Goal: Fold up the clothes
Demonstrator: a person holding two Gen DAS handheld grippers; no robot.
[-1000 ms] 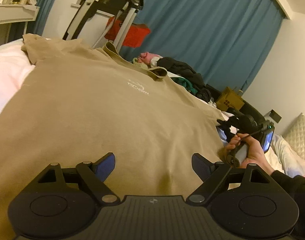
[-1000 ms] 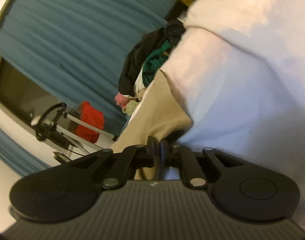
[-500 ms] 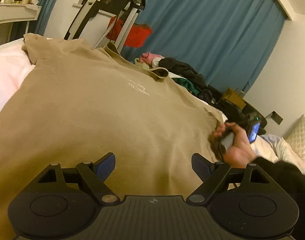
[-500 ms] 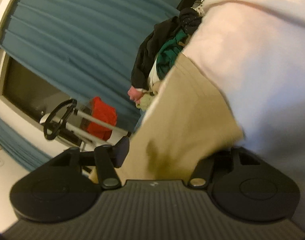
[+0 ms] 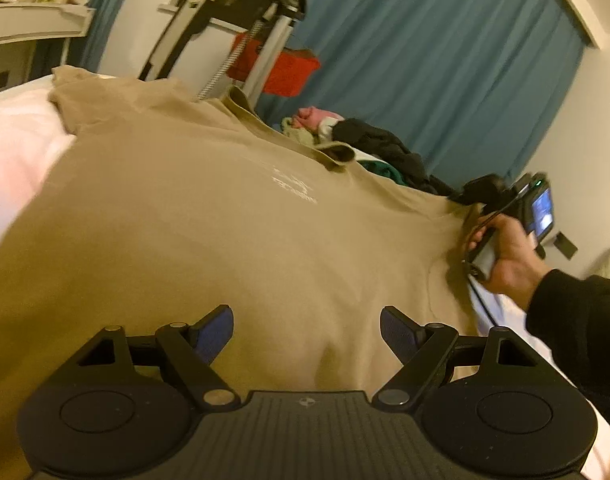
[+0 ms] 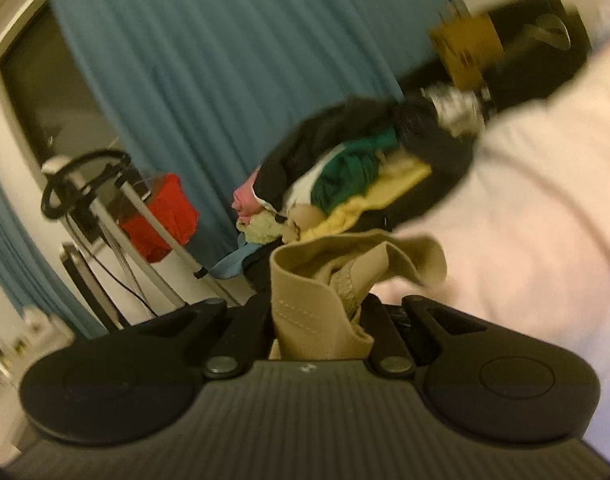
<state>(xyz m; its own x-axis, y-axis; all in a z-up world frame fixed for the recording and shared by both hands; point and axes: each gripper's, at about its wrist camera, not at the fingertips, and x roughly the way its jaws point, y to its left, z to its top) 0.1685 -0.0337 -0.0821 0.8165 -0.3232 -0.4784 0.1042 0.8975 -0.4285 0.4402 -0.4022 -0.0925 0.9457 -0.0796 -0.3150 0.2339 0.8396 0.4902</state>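
A tan T-shirt [image 5: 209,216] lies spread face up on the bed, collar toward the far side, small white print on its chest. My left gripper [image 5: 307,330] is open and empty, hovering low over the shirt's lower part. My right gripper [image 6: 319,312] is shut on the shirt's tan sleeve [image 6: 317,304], which bunches up between the jaws and is lifted off the bed. In the left wrist view the right gripper [image 5: 481,208] shows at the shirt's right edge, held by a hand in a dark sleeve.
A pile of other clothes [image 6: 345,184] (black, green, yellow, pink) lies at the far end of the bed [image 6: 545,208]. Blue curtains [image 5: 425,60], a metal stand with a red item [image 5: 277,64] and a cardboard box [image 6: 465,48] stand behind.
My right gripper opened around the sleeve, then shut on it and lifted it up and inward. My left gripper stayed open in place.
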